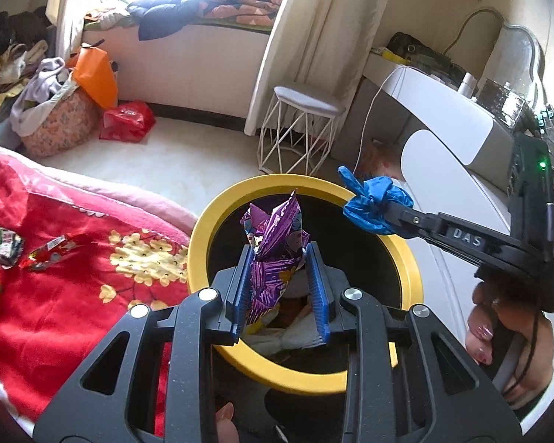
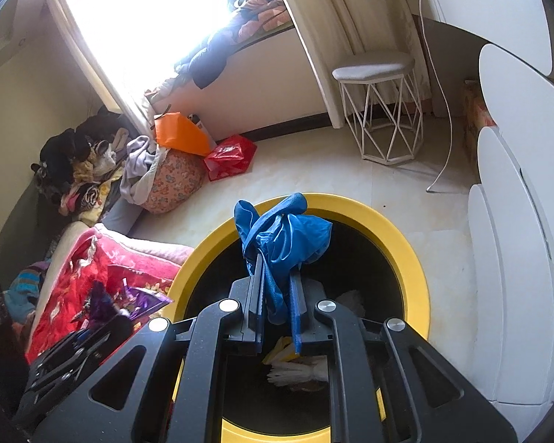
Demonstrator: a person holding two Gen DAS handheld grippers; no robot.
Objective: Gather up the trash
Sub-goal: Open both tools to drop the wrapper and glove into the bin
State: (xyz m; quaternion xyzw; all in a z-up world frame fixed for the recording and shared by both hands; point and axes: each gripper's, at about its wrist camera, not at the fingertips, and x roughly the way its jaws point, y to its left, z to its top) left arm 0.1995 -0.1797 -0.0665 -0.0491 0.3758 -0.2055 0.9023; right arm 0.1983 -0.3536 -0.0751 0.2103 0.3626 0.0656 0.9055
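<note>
Two grippers hang over one yellow-rimmed bin, each with a piece of rubbish in its jaws.

From the left: a red blanket covers the bed, with two loose wrappers lying on it, well apart from the bin. The left gripper tilts downward over the bin's near side, its blue pads clamped on a crumpled purple snack wrapper that sticks up above the fingertips, over the black opening. Farther right, the right gripper reaches in from the side, also angled down, a hand wrapped round its grip; its jaws stand nearly together, pinching a bunched blue glove above the bin's far rim. White crumpled paper already lies at the bottom of the bin.
</note>
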